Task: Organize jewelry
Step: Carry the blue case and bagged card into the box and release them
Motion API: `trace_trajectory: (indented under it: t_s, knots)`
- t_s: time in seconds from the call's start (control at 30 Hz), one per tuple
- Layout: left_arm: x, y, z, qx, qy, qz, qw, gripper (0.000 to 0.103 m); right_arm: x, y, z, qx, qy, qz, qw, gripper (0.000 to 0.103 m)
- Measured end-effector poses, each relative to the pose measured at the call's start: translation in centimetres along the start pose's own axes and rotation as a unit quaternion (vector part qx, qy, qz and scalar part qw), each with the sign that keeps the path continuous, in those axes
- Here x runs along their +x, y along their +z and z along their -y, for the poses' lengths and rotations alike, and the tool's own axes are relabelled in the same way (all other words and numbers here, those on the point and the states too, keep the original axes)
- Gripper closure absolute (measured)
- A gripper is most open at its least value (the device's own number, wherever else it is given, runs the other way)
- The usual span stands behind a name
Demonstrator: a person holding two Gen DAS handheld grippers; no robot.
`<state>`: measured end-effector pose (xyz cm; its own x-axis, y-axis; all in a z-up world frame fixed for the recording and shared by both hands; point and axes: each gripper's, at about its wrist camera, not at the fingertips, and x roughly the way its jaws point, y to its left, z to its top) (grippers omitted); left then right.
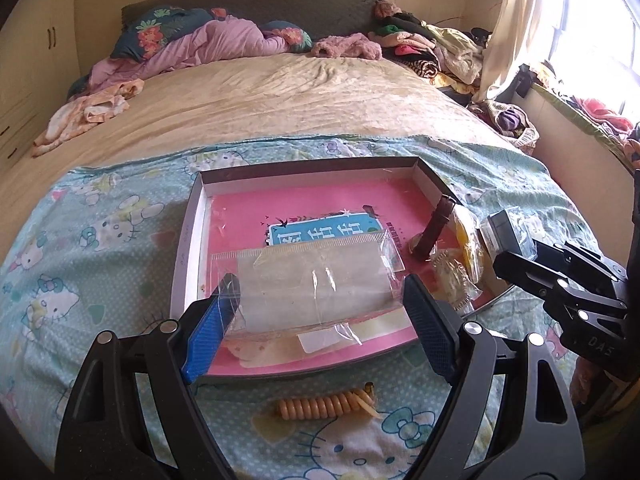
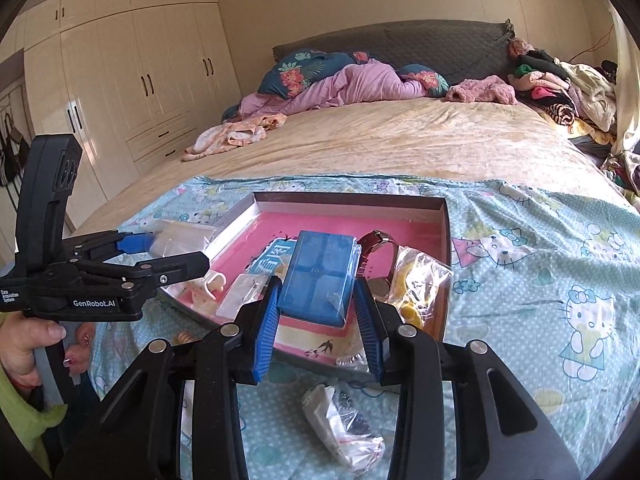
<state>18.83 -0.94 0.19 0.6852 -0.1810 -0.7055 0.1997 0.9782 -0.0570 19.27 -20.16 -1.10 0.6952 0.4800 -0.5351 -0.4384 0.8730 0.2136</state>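
A shallow grey box with a pink floor lies on the Hello Kitty sheet. My left gripper is closed on a clear plastic packet, held over the box's near part. My right gripper is shut on a blue compartment case in clear wrap, held above the box; it also shows in the left wrist view. In the box lie a brown-strap watch, a bagged yellow item and a bagged hair clip.
An orange spiral hair tie lies on the sheet in front of the box. A small bagged item lies on the sheet below my right gripper. Clothes pile at the bed's far right. Wardrobes stand at left.
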Motion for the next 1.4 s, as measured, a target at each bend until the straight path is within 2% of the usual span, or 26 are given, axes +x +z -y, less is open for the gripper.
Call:
trace_trajectory:
  t_s: [0.9, 1.4]
  knots:
    - [4.1, 0.2, 0.6, 0.017, 0.005, -0.041, 0.9990, 0.026, 4.2, -0.9, 0.8, 0.001, 0.004, -0.049, 0.999, 0.068]
    - [4.3, -0.2, -0.1, 0.010, 0.017, -0.046, 0.9988, 0.016, 5.2, -1.6, 0.7, 0.002, -0.002, -0.066, 0.998, 0.068]
